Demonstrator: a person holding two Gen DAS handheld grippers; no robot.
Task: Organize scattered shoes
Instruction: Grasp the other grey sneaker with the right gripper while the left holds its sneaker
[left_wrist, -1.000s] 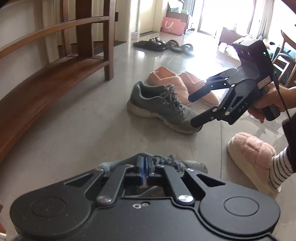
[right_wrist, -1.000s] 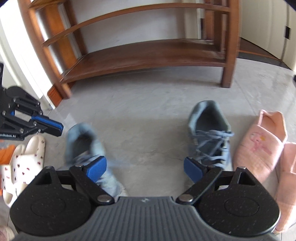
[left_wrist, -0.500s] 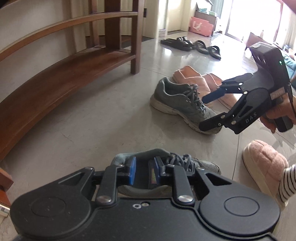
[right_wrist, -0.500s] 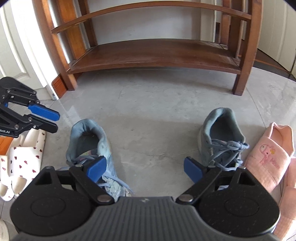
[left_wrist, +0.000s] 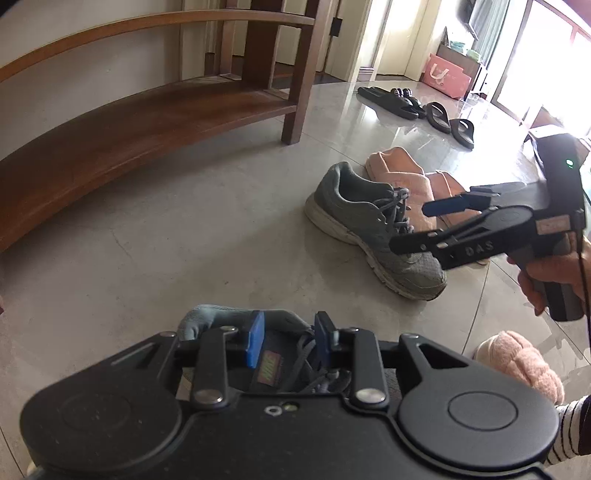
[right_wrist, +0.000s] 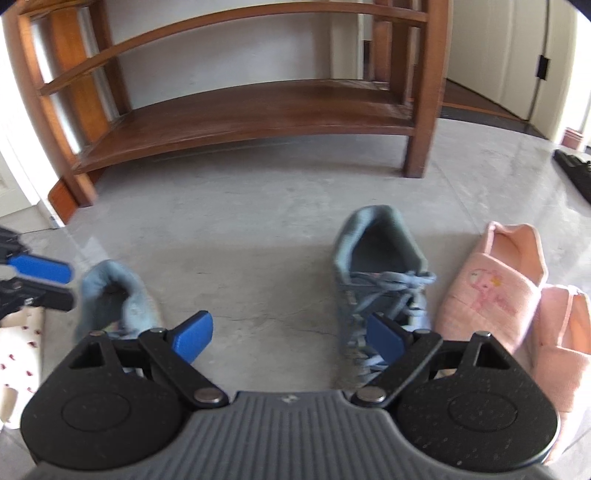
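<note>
Two grey-blue sneakers lie on the floor in front of a wooden shoe rack (right_wrist: 258, 114). My left gripper (left_wrist: 288, 341) is open just above the near sneaker (left_wrist: 221, 321), its blue pads over the shoe's opening and not touching it. The same sneaker shows at the left in the right wrist view (right_wrist: 114, 295). My right gripper (right_wrist: 291, 336) is wide open and empty, hovering above the floor beside the laces of the second sneaker (right_wrist: 384, 273). That sneaker also lies in the left wrist view (left_wrist: 373, 225), under the right gripper (left_wrist: 417, 225).
Pink slippers (right_wrist: 491, 291) lie right of the second sneaker. White patterned sandals (right_wrist: 18, 350) lie at the far left. Black sandals (left_wrist: 417, 109) sit farther off by a doorway. A fluffy pink slipper (left_wrist: 521, 365) is on the person's foot.
My left gripper let go of the near sneaker: it was shut on it a second ago, then opened and drew back. The right gripper stayed open and drifted right.
</note>
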